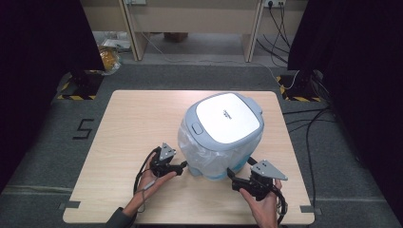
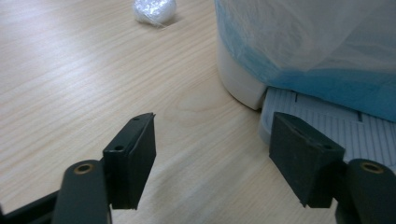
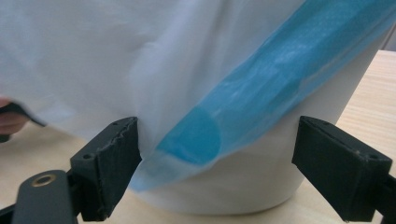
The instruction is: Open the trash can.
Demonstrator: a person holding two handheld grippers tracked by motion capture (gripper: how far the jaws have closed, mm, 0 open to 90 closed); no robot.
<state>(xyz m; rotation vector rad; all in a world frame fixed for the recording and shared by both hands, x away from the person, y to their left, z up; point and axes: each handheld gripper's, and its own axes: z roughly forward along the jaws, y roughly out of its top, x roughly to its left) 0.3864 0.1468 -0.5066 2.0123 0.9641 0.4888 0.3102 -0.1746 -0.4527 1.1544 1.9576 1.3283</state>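
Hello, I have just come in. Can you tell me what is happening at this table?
A person holds a gripper in each hand at the near side of a lidded waste bin on a wooden table. A thin plastic bag liner hangs over the bin's sides under the closed lid. The left gripper is open beside the bin's base. The right gripper is open with the liner's lower edge between its jaws, gripping nothing yet.

Centre-right of table: a lidded bin [image 1: 222, 135] draped in a translucent bag [image 1: 209, 154] blocks passage.
Left half of table [image 1: 128, 128]: bare wood, open for passing.
Lower left of bin: left gripper [image 1: 183, 167] sits just beside the base, jaws apart.
Lower right of bin: right gripper [image 1: 231, 175] is close against the bag, jaws spread.
Left gripper view, top: a small crumpled plastic wad [image 2: 154, 10] lies on the wood.
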